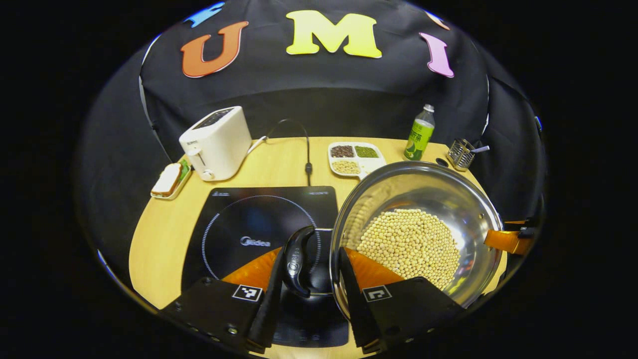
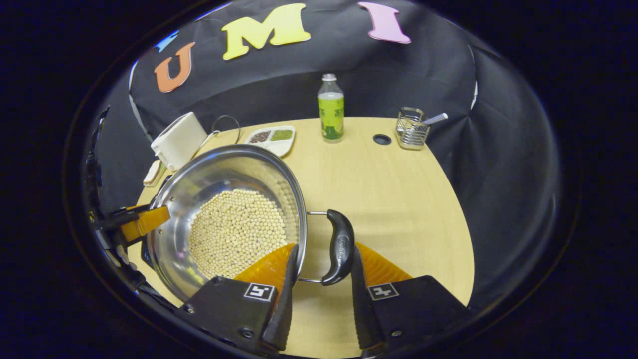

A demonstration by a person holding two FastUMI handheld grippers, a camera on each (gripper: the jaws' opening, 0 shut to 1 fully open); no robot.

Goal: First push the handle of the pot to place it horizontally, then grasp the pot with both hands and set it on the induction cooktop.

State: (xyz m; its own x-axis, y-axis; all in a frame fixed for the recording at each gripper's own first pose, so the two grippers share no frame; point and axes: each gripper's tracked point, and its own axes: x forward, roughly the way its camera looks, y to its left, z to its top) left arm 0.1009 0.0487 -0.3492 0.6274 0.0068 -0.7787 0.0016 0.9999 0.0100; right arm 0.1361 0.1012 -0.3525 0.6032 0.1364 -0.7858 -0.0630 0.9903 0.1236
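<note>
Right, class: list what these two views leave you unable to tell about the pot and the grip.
- Left gripper view: cooktop front edge, behind the left gripper.
- Both views: pot underside, hidden by its own wall.
- Right gripper view: whether the right gripper presses the handle; contact too small to judge.

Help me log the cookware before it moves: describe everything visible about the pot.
The pot is a shiny steel bowl-shaped pan, lidless, holding pale round beans. A dark loop handle sits at each side on wire brackets. The left gripper straddles one handle, the right gripper the other. It overlaps the black induction cooktop.
</note>
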